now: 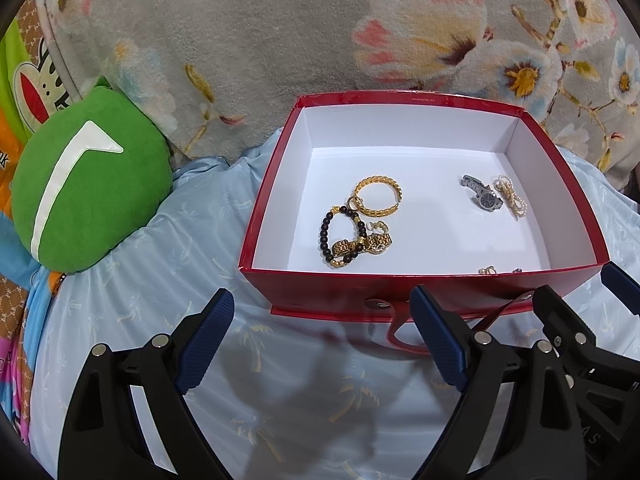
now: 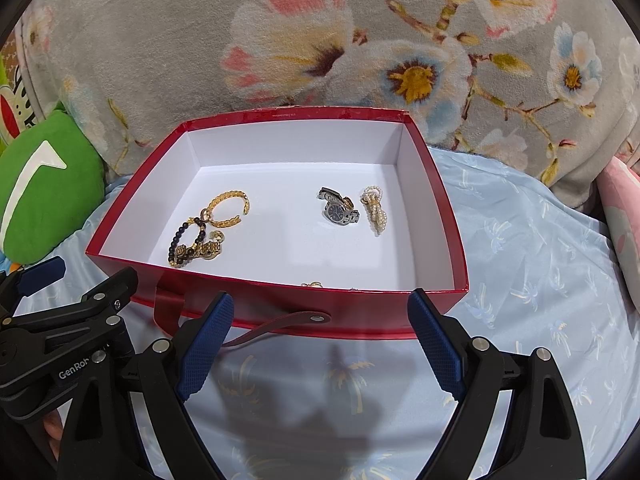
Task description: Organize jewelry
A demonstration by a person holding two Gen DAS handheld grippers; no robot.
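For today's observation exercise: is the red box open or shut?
Open. The red box has no lid on top; its white inside shows, with a silver watch and gold bangle lying on the floor.

A pale blue sheet (image 1: 168,304) printed with faint palm trees covers the foreground, its surface creased and glossy. Behind it rises a grey plush blanket (image 1: 256,20) with large flowers — cream petals tipped in pink, yellow centres, thin brown stems. At the left a round green cushion (image 1: 88,184) with a white angled stripe rests on the sheet and leans against the blanket. Past it sits bright printed fabric (image 1: 28,92) in green, orange and red. In the right wrist view, a pink soft item (image 2: 624,216) shows at the right edge — too cropped to identify.
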